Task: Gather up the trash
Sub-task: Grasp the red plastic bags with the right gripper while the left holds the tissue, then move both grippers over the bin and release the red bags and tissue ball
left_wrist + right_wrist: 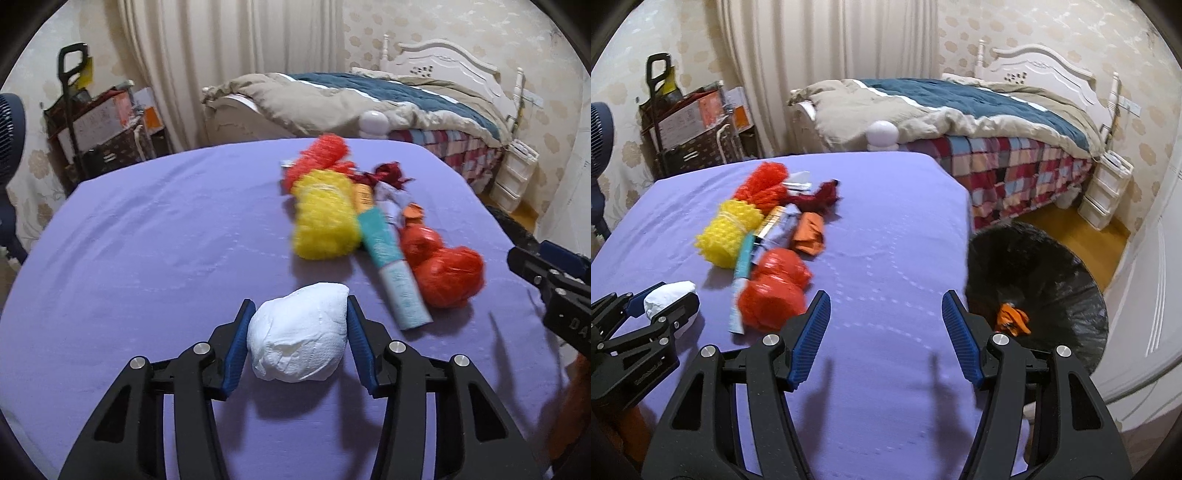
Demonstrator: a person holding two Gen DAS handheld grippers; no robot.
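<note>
Matt purple cloth table cover (886, 229), soft embossed white paper wad (299, 339), ribbed blue rubbery pads (809, 339) on matt black plastic fingers, glossy crinkled red plastic bag (774, 288), shiny black bin liner (1052, 280), bumpy yellow foam netting (729, 232).

Trash pile (764, 236) blocks left; right free.

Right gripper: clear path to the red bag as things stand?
Probably yes. The right gripper is open and holds nothing, and the red bag lies just ahead to its left on bare cloth. The left gripper, shut on the tissue wad, sits close beside the bag, so a sideways approach might crowd it.
</note>
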